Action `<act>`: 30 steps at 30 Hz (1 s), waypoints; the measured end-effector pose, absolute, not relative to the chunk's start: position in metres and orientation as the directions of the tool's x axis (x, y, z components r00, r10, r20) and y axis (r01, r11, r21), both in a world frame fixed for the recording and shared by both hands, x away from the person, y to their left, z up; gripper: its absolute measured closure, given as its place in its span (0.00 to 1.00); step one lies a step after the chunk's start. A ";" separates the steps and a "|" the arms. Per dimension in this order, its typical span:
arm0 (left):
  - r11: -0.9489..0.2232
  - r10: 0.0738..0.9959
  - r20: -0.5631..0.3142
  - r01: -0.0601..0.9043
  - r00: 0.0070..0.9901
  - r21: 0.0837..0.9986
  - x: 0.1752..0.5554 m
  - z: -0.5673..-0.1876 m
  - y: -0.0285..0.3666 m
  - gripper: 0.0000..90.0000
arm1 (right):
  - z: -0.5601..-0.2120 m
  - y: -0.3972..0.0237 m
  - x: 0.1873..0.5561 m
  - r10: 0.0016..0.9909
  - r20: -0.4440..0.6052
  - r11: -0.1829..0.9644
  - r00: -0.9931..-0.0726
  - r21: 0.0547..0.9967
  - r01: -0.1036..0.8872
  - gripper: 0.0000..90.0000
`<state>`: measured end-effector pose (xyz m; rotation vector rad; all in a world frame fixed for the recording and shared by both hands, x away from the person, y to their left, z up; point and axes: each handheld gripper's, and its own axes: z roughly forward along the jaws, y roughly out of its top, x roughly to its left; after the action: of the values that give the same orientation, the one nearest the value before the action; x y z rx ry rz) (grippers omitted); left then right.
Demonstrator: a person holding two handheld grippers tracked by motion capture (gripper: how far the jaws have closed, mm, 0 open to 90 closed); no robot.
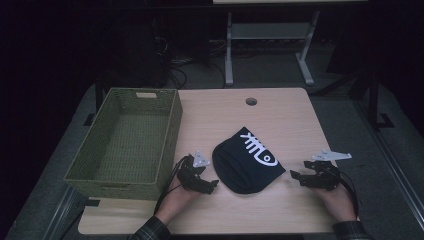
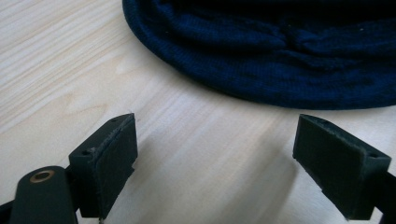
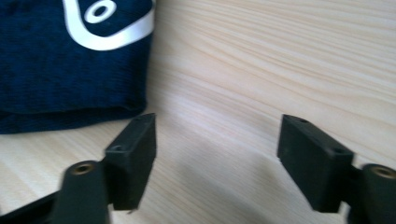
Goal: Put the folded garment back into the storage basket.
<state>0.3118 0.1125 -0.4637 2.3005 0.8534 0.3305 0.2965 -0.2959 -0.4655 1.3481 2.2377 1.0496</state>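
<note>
Nearest, at the table's front edge, two hands come in from below, each w/ a black two-jaw gripper. Left gripper [image 1: 204,184] sits just beside the hat's left rim, jaws spread wide apart w/ nothing between them; right gripper [image 1: 304,176] is near the hat's right corner, jaws likewise spread wide, empty. Neither touches the fabric.

Between them, centre-front of the pale wood table [image 1: 280,120], lies a dark navy knit hat [image 1: 246,162], flat, rounded crown toward the person, straight opening edge angled toward the back right, white fish-skeleton print [image 1: 257,148] on top. Left gripper view shows soft ribbed knit [image 2: 261,51] w/ a thick curved rim and a few folds; right gripper view shows the hat's corner [image 3: 70,70] and part of the white print.

Likely light, limp, not fragile, not slippery; it should sag and fold when lifted. Best hold, prob.: pinch the doubled rim at an edge, one gripper per side, so pads bite thick fabric and don't scrape wood.

Farther back left stands an empty green woven basket [image 1: 172,117], well apart from the hat.
</note>
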 end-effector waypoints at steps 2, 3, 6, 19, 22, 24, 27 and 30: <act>-0.591 0.639 0.017 0.476 0.769 0.651 0.313 -0.454 0.109 0.14 | -0.471 -0.298 0.296 0.872 0.082 0.278 -0.483 0.729 0.626 0.23; -0.595 0.632 0.014 0.473 0.775 0.650 0.313 -0.451 0.109 0.15 | -0.473 -0.299 0.296 0.874 0.082 0.280 -0.478 0.720 0.635 0.20; -0.616 0.604 0.006 0.462 0.797 0.638 0.316 -0.443 0.104 0.15 | -0.476 -0.297 0.297 0.880 0.057 0.295 -0.472 0.713 0.636 0.16; -0.684 0.499 0.001 0.394 0.866 0.614 0.331 -0.417 0.085 0.15 | -0.482 -0.294 0.296 0.889 0.026 0.300 -0.457 0.719 0.626 0.14; -0.695 0.490 -0.006 0.395 0.871 0.601 0.334 -0.415 0.077 0.16 | -0.482 -0.294 0.297 0.890 0.025 0.300 -0.455 0.720 0.626 0.14; -0.709 0.476 -0.012 0.391 0.879 0.587 0.335 -0.415 0.071 0.17 | -0.482 -0.294 0.297 0.890 0.025 0.300 -0.454 0.719 0.627 0.14; -0.729 0.455 -0.013 0.381 0.890 0.568 0.337 -0.417 0.061 0.17 | -0.482 -0.294 0.297 0.891 0.026 0.298 -0.453 0.719 0.627 0.14; -0.754 0.437 -0.009 0.372 0.899 0.542 0.337 -0.422 0.052 0.17 | -0.483 -0.294 0.297 0.892 0.026 0.297 -0.451 0.720 0.628 0.14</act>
<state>0.3375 0.0516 -0.4216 2.5105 0.5810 0.1588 0.2967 -0.2944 -0.4825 1.3629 2.1902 0.9514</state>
